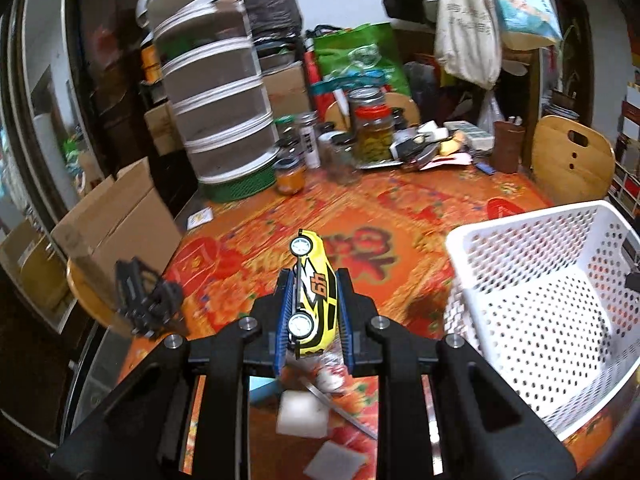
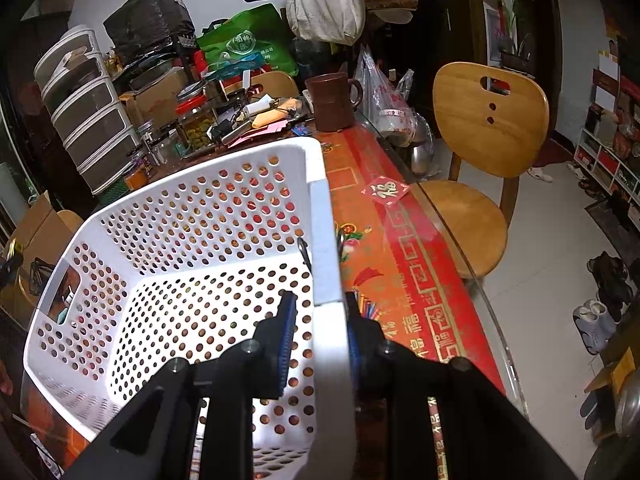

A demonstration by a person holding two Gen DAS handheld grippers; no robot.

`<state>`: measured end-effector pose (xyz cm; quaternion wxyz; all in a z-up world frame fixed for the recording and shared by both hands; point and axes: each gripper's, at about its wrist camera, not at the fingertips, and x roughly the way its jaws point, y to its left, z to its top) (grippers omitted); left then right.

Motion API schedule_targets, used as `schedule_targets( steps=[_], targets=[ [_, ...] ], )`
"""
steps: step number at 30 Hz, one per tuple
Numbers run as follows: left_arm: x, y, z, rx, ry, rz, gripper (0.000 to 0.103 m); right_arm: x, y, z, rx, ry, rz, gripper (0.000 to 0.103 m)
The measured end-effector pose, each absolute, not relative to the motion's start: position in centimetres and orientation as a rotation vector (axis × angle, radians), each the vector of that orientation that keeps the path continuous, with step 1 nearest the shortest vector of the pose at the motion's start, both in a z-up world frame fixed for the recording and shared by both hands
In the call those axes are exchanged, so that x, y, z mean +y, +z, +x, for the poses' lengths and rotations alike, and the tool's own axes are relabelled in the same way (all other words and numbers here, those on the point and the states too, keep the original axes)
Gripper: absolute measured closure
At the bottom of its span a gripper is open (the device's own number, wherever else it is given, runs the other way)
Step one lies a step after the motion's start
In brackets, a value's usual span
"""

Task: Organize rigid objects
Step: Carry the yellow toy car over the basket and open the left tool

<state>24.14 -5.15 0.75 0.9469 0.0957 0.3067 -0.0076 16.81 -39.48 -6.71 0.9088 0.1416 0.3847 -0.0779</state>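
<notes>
Squarely between left gripper [image 1: 313, 300] pads: toy car [image 1: 314, 292]

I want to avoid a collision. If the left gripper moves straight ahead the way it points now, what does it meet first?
Probably the orange tablecloth beyond the yellow toy car held by the left gripper. The white basket lies to the right of that line. Depth is uncertain.

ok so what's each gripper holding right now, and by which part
Left gripper: yellow toy car, pinched across its roof and underside. Right gripper: white basket, clamped on its rim.
</notes>
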Motion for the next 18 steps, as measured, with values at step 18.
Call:
schedule_targets(
  steps=[18],
  targets=[
    [-17.7, 0.3, 26.8, 0.654, -0.19, 0.305, 0.084, -39.5, -6.7, 16.9, 0.788, -0.141, 0.284, 0.082]
  ],
)
